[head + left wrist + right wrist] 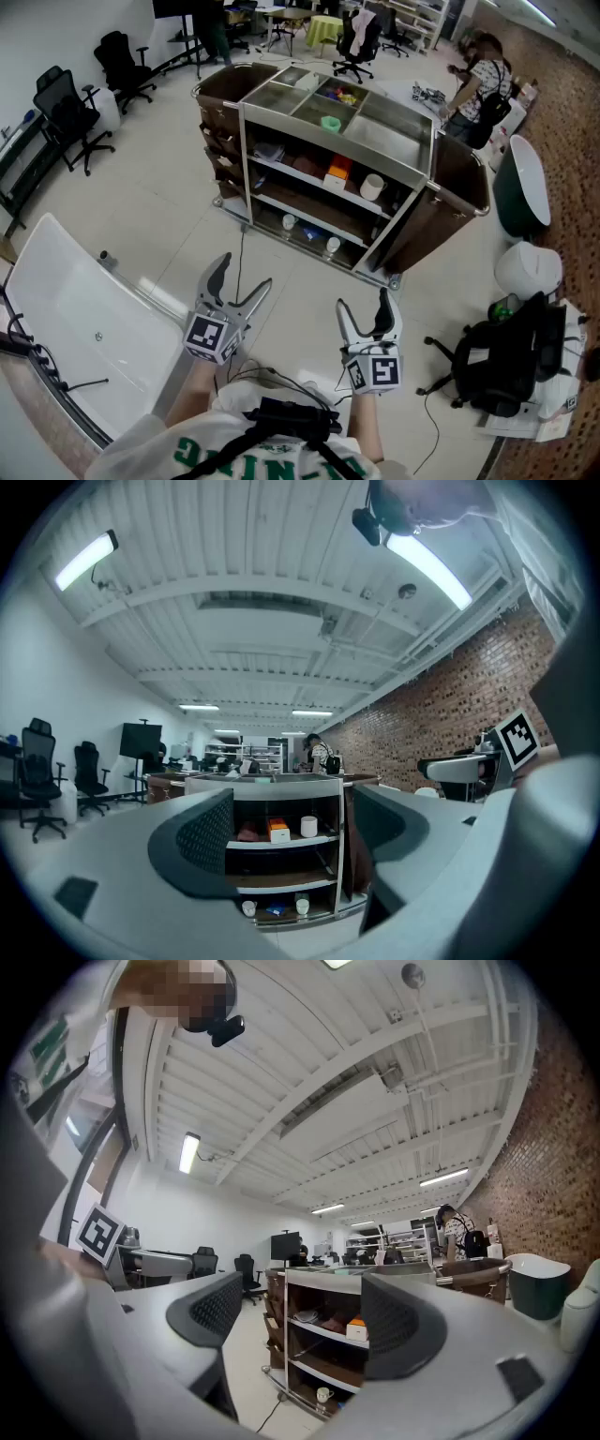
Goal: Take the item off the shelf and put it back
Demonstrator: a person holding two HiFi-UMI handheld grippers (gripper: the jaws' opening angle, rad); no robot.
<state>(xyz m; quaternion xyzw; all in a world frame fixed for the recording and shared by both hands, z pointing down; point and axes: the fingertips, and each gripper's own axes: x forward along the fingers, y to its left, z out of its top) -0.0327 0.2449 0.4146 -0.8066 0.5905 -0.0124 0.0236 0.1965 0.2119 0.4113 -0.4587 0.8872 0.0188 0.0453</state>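
A brown and steel shelf cart (pixel 246 131) stands on the floor ahead of me. Its middle shelf carries an orange and white box (pixel 337 172) and a white cup (pixel 372 187); small cups sit on the bottom shelf. My left gripper (pixel 244 272) and right gripper (pixel 363 300) hang well short of the cart, both open with nothing between the jaws. The left gripper view frames the box (pixel 278 831) and cup (pixel 308 826) between the left gripper's (pixel 292 832) pads. Through the right gripper (pixel 305 1316), the box (pixel 356 1330) shows on the shelf.
A white bathtub (pixel 84 319) lies at my left. A black backpack (pixel 506 356) and a white round object (pixel 528 269) sit at my right, beside a dark green tub (pixel 520 183). A person (pixel 478 84) stands behind the cart. Office chairs (pixel 66 103) line the left wall.
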